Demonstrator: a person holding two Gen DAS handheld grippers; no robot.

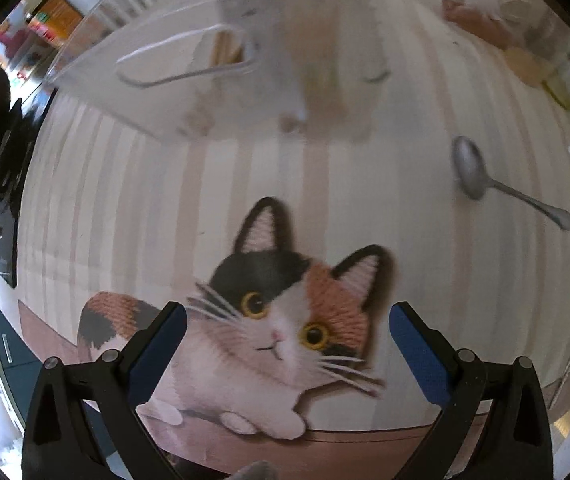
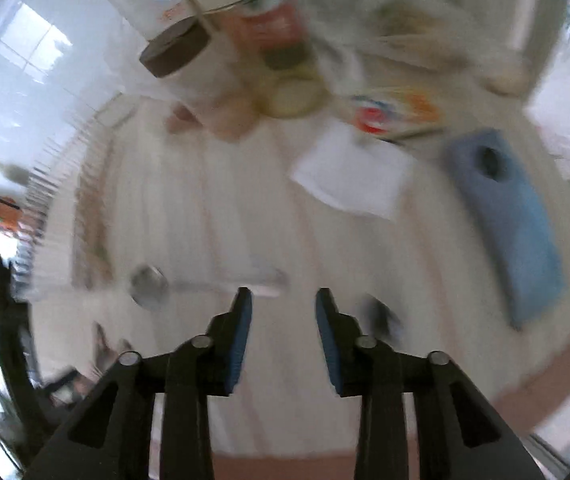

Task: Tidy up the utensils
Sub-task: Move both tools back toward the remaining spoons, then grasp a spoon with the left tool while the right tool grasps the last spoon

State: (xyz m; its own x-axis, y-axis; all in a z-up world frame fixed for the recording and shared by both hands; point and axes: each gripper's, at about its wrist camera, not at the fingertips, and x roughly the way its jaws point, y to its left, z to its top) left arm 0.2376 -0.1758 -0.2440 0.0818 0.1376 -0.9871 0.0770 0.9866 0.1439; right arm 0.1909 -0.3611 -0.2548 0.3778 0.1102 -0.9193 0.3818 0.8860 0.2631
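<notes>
A metal spoon (image 1: 497, 182) lies on the striped tablecloth (image 1: 365, 200) to the right in the left wrist view. A clear plastic organizer box (image 1: 205, 56) stands at the far side, blurred, with light wooden sticks showing inside. My left gripper (image 1: 288, 316) is open wide and empty above the cat picture (image 1: 285, 320). In the blurred right wrist view the spoon (image 2: 173, 282) lies just ahead and left of my right gripper (image 2: 283, 300), which is open and empty. The clear box's ribbed edge (image 2: 65, 184) shows at the left.
Beyond the right gripper lie a white paper (image 2: 349, 176), a blue phone-like case (image 2: 513, 220), a jar with a brown lid (image 2: 177, 52), a red container (image 2: 277, 32) and colourful packets (image 2: 397, 112). A dark object (image 2: 381, 316) sits by the right fingertip.
</notes>
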